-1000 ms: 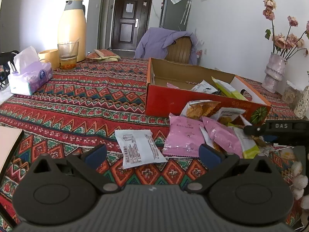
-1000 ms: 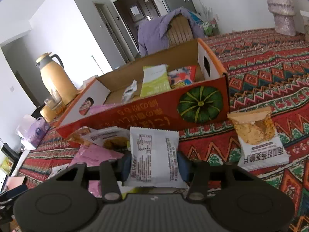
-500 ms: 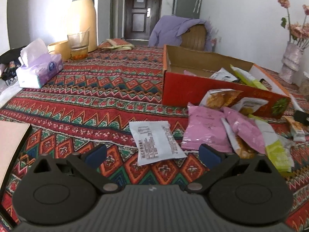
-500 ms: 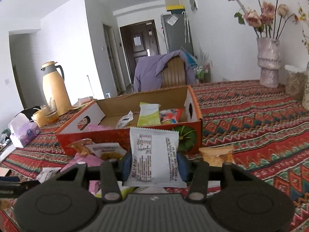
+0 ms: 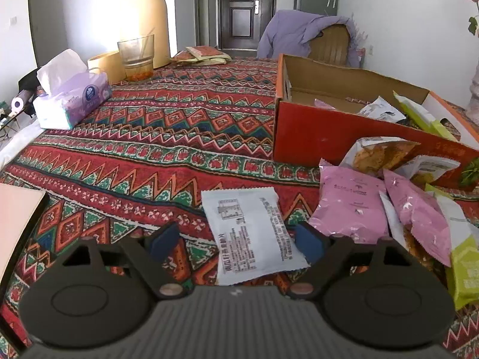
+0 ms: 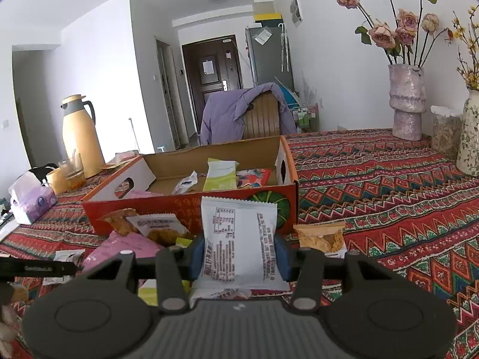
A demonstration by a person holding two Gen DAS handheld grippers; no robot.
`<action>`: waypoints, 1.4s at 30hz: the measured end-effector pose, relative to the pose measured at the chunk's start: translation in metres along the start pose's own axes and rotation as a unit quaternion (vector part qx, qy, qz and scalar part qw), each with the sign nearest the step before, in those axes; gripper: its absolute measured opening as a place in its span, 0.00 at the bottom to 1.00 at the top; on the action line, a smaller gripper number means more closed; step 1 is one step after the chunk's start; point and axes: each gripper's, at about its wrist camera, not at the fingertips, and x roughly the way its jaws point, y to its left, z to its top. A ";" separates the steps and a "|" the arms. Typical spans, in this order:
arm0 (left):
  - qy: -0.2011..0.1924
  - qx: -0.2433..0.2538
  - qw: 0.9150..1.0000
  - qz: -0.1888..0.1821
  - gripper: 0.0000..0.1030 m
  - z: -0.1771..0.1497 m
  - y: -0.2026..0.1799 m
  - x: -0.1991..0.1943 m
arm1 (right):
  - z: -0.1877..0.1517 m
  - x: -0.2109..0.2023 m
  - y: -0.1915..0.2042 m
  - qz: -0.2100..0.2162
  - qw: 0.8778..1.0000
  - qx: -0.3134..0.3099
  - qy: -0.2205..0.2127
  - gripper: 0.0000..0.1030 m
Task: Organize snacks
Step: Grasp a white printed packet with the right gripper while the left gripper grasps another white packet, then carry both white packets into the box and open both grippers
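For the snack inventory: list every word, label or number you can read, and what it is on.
None reads cleanly.
White packet in the right gripper: printed table and text, too small.
White packet on the cloth: print too blurred.
Red box: orange characters, upside down, illegible.

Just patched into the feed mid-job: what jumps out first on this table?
The right gripper holds a white snack packet upright in front of the red cardboard box, which already has several snacks inside. The left gripper has its jaws closing around a second white packet lying flat on the patterned tablecloth, beside a heap of pink packets in front of the box.
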 end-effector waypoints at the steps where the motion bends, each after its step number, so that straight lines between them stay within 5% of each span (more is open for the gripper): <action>1: 0.001 0.001 1.000 0.000 0.79 0.000 -0.001 0.001 | 0.000 0.000 0.000 0.000 1.000 0.000 0.000 0.45; 13: -0.012 0.001 0.999 -0.033 0.44 -0.004 -0.003 -0.001 | -0.003 -0.001 0.001 0.006 1.000 -0.001 0.000 0.45; 27: -0.063 -0.008 0.997 -0.049 0.41 0.004 0.000 -0.024 | 0.001 -0.006 0.003 0.011 1.000 -0.005 -0.014 0.45; 42: -0.141 -0.005 0.987 -0.076 0.41 0.059 -0.028 -0.053 | 0.047 0.000 0.009 0.001 0.997 -0.020 -0.072 0.45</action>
